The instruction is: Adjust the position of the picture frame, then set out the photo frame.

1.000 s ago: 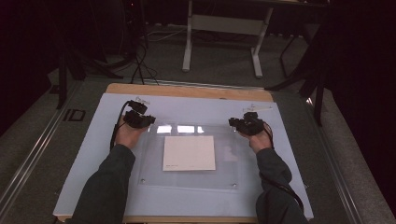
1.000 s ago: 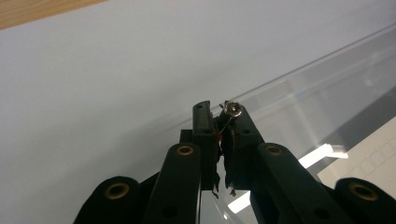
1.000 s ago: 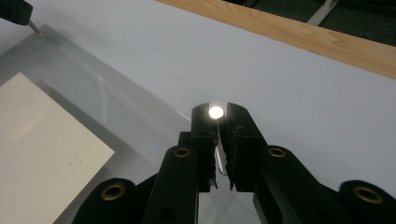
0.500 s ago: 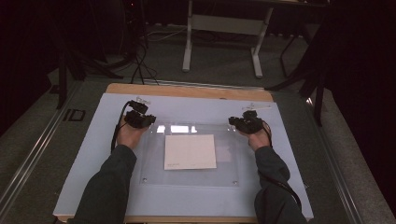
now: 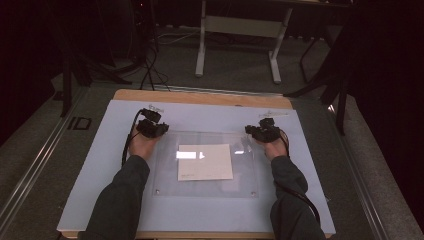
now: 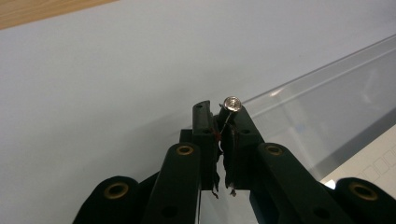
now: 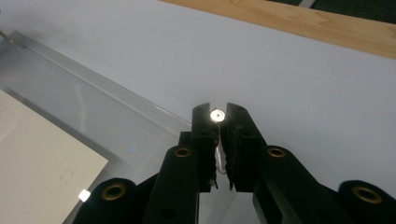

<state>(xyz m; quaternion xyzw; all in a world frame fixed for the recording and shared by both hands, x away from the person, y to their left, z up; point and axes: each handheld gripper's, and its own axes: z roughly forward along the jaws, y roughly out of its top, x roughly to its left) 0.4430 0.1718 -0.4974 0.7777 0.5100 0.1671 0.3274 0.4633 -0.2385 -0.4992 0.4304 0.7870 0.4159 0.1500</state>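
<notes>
1. Surface: a pale blue mat (image 5: 200, 212) is laid over a wooden table (image 5: 200, 96); bare wood is left as a strip beyond both grippers. A grey floor, a dark room and a white stand's legs (image 5: 237, 50) are seen past the far edge.
2. Left gripper (image 5: 152, 127): held at the far left corner of a clear acrylic plate (image 5: 205, 187). The jaws are closed almost together on a small silver screw (image 6: 231, 103), whose round head is seen at the tips in the left gripper view. Open mat lies to the gripper's left and ahead of it; the plate's edge runs off to its right.
3. Between the grippers: the clear plate lies flat on the mat, with a cream sheet of paper (image 5: 205, 161) at its middle. Small fixing points are seen at the plate's near corners.
4. Right gripper (image 5: 262, 131): held at the plate's far right corner. The jaws are pinched on a second silver screw (image 7: 216, 115), bright-headed between the tips. Plate and paper lie to its left; bare mat lies ahead and right, up to the wooden edge.
</notes>
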